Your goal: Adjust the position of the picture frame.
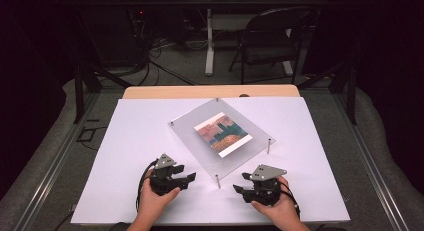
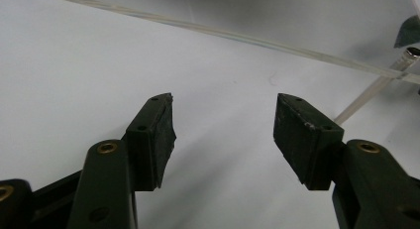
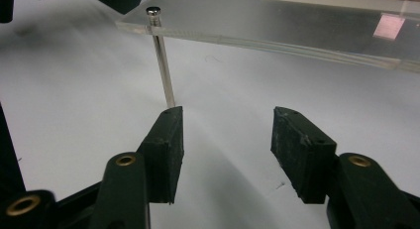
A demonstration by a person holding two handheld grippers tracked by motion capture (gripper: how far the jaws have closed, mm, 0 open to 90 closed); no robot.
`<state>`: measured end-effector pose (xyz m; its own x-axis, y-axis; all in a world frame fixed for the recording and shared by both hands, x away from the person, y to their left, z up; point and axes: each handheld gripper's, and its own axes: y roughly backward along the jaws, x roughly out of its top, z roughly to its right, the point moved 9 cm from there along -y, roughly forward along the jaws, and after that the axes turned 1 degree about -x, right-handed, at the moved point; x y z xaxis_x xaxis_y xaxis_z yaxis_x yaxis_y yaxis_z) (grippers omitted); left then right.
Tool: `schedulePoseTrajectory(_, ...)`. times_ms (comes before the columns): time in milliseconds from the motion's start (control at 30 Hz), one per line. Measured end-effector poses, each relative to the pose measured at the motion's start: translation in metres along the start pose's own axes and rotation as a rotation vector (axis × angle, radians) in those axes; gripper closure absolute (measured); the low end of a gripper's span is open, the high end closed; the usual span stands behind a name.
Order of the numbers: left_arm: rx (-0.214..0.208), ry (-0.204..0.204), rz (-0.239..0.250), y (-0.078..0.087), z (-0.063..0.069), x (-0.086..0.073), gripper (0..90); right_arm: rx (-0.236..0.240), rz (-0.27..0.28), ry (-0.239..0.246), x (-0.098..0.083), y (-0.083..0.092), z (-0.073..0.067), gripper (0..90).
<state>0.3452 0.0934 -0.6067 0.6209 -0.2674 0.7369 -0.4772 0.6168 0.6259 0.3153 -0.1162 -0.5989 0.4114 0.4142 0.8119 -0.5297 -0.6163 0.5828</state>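
A clear acrylic frame on four metal standoff legs is seen near the middle of the white counter, turned diamond-wise, with a colourful print sandwiched in it. The left tongs are held at about seven o'clock from the frame and the right tongs at about five o'clock, both with their jaws apart and nothing between them. In the left gripper view the left tongs are pointed at bare counter below the frame's near edge; in the right gripper view the right tongs are seen just short of the near corner leg. If the frame is to be gripped, it is judged best taken by its plate edges on either side of the near corner, the pads kept flat on the acrylic and clear of the leg, so that the plate is not tipped. The near corner leg lies between the two tongs, so little room is left there. Open counter is available at nine o'clock and three o'clock, while the counter's near edge lies just behind the hands.
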Motion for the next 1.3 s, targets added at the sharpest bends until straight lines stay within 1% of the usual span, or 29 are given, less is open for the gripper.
schedulePoseTrajectory(33, -0.016, 0.002, -0.010, -0.001, 0.004, -0.002, 41.4, -0.001, 0.001, -0.003, 0.000, 0.000, 0.000, 48.4)
schedulePoseTrajectory(100, -0.029, 0.001, -0.017, -0.002, 0.009, -0.003, 41.3, -0.009, -0.002, -0.008, 0.000, 0.000, 0.002, 48.4)
schedulePoseTrajectory(133, -0.029, 0.001, -0.017, -0.002, 0.009, -0.003, 41.4, -0.009, -0.002, -0.008, 0.000, 0.000, 0.002, 48.4)
schedulePoseTrajectory(167, -0.052, -0.005, -0.019, -0.003, 0.015, -0.004, 41.8, -0.019, -0.002, -0.026, 0.000, 0.001, 0.006, 49.1)
schedulePoseTrajectory(200, -0.052, -0.005, -0.019, -0.003, 0.015, -0.004, 42.3, -0.025, -0.004, -0.029, -0.001, 0.002, 0.008, 49.3)
schedulePoseTrajectory(233, -0.064, -0.016, -0.016, -0.004, 0.021, -0.004, 43.0, -0.031, 0.001, -0.037, 0.000, 0.003, 0.010, 49.9)
schedulePoseTrajectory(267, -0.079, -0.027, -0.024, -0.005, 0.026, -0.004, 44.1, -0.034, 0.004, -0.044, 0.000, 0.004, 0.012, 50.3)
schedulePoseTrajectory(300, -0.085, -0.031, -0.026, -0.006, 0.030, -0.004, 46.4, -0.035, 0.012, -0.060, 0.001, 0.007, 0.014, 50.9)
schedulePoseTrajectory(333, -0.085, -0.031, -0.026, -0.006, 0.030, -0.004, 47.3, -0.035, 0.012, -0.060, 0.001, 0.007, 0.014, 50.9)
schedulePoseTrajectory(367, -0.114, -0.044, -0.032, -0.008, 0.039, -0.003, 48.4, -0.041, 0.025, -0.072, 0.003, 0.012, 0.019, 53.1)
schedulePoseTrajectory(433, -0.125, -0.059, -0.042, -0.011, 0.046, -0.003, 50.0, -0.056, 0.035, -0.074, 0.004, 0.015, 0.023, 54.4)
schedulePoseTrajectory(467, -0.125, -0.059, -0.042, -0.011, 0.046, -0.003, 50.7, -0.059, 0.040, -0.083, 0.005, 0.018, 0.026, 54.9)
schedulePoseTrajectory(500, -0.144, -0.078, -0.051, -0.016, 0.054, -0.002, 51.8, -0.063, 0.050, -0.092, 0.005, 0.022, 0.029, 55.2)
schedulePoseTrajectory(533, -0.147, -0.082, -0.056, -0.017, 0.056, -0.002, 52.2, -0.071, 0.054, -0.101, 0.005, 0.025, 0.032, 55.6)
schedulePoseTrajectory(567, -0.147, -0.082, -0.056, -0.017, 0.056, -0.002, 52.8, -0.071, 0.054, -0.101, 0.005, 0.025, 0.032, 55.6)
schedulePoseTrajectory(600, -0.166, -0.090, -0.057, -0.021, 0.062, -0.001, 53.9, -0.079, 0.069, -0.120, 0.005, 0.030, 0.038, 55.6)
schedulePoseTrajectory(700, -0.193, -0.076, -0.053, -0.026, 0.069, 0.002, 56.7, -0.088, 0.077, -0.147, 0.004, 0.034, 0.045, 55.6)
schedulePoseTrajectory(733, -0.202, -0.076, -0.060, -0.028, 0.071, 0.003, 57.7, -0.089, 0.079, -0.156, 0.003, 0.034, 0.046, 55.6)
schedulePoseTrajectory(767, -0.206, -0.081, -0.059, -0.030, 0.073, 0.004, 59.0, -0.093, 0.078, -0.157, 0.003, 0.034, 0.048, 55.6)
schedulePoseTrajectory(800, -0.204, -0.087, -0.067, -0.032, 0.074, 0.005, 59.8, -0.096, 0.075, -0.163, 0.002, 0.034, 0.049, 55.6)
schedulePoseTrajectory(833, -0.200, -0.092, -0.068, -0.034, 0.074, 0.006, 61.3, -0.097, 0.075, -0.158, 0.002, 0.034, 0.050, 55.6)
schedulePoseTrajectory(900, -0.197, -0.090, -0.072, -0.037, 0.075, 0.006, 62.6, -0.101, 0.072, -0.159, 0.001, 0.033, 0.051, 55.6)
schedulePoseTrajectory(1000, -0.193, -0.078, -0.082, -0.044, 0.076, 0.004, 67.6, -0.106, 0.063, -0.160, -0.001, 0.032, 0.051, 55.6)
schedulePoseTrajectory(1067, -0.191, -0.079, -0.087, -0.045, 0.076, 0.003, 69.6, -0.107, 0.062, -0.158, -0.001, 0.032, 0.053, 55.6)
schedulePoseTrajectory(1100, -0.181, -0.086, -0.089, -0.048, 0.075, 0.001, 71.0, -0.109, 0.059, -0.164, -0.002, 0.032, 0.054, 55.6)
schedulePoseTrajectory(1233, -0.192, -0.084, -0.084, -0.049, 0.077, 0.002, 74.0, -0.119, 0.064, -0.177, -0.003, 0.034, 0.059, 55.8)
schedulePoseTrajectory(1267, -0.192, -0.084, -0.084, -0.049, 0.077, 0.002, 76.0, -0.123, 0.066, -0.184, -0.003, 0.034, 0.061, 56.0)
schedulePoseTrajectory(1300, -0.194, -0.093, -0.083, -0.049, 0.077, 0.002, 78.3, -0.127, 0.070, -0.186, -0.003, 0.034, 0.063, 56.2)
